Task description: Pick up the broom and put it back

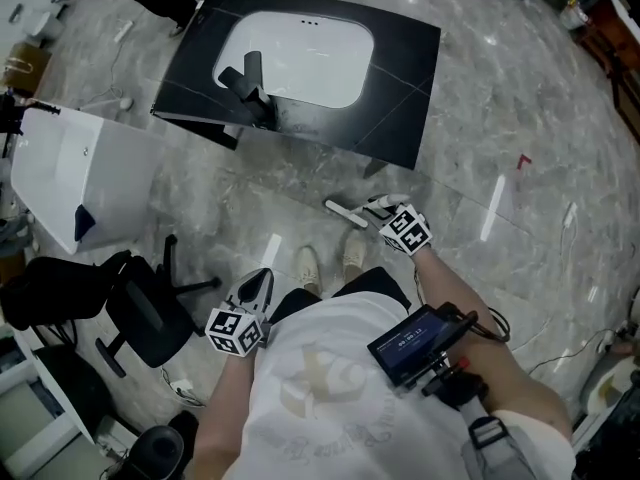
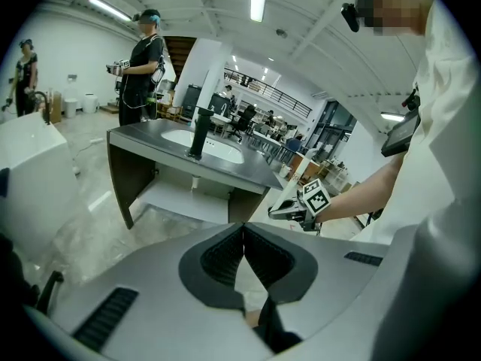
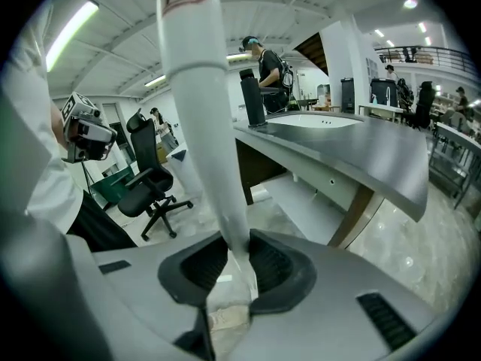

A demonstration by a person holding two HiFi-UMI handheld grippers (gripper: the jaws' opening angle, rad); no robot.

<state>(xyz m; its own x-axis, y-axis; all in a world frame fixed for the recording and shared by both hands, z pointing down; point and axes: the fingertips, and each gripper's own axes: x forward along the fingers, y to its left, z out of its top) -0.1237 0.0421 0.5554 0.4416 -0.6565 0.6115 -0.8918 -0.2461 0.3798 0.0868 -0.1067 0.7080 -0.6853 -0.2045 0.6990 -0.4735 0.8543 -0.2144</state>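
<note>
My right gripper [image 1: 378,208] is shut on the broom's white handle [image 1: 345,213], held over the floor in front of my shoes. In the right gripper view the handle [image 3: 203,111] rises steeply from between the jaws [image 3: 234,250] to the top edge; a red mark sits near its top. The broom's head is out of sight. My left gripper [image 1: 262,280] hangs at my left side, jaws closed together with nothing between them [image 2: 242,235]. It looks toward the right gripper [image 2: 289,210].
A dark counter [image 1: 400,88] with a white basin and black tap [image 1: 250,83] stands ahead. A white cabinet [image 1: 80,168] and a black office chair [image 1: 140,308] are on the left. A person in black [image 2: 143,66] stands behind the counter.
</note>
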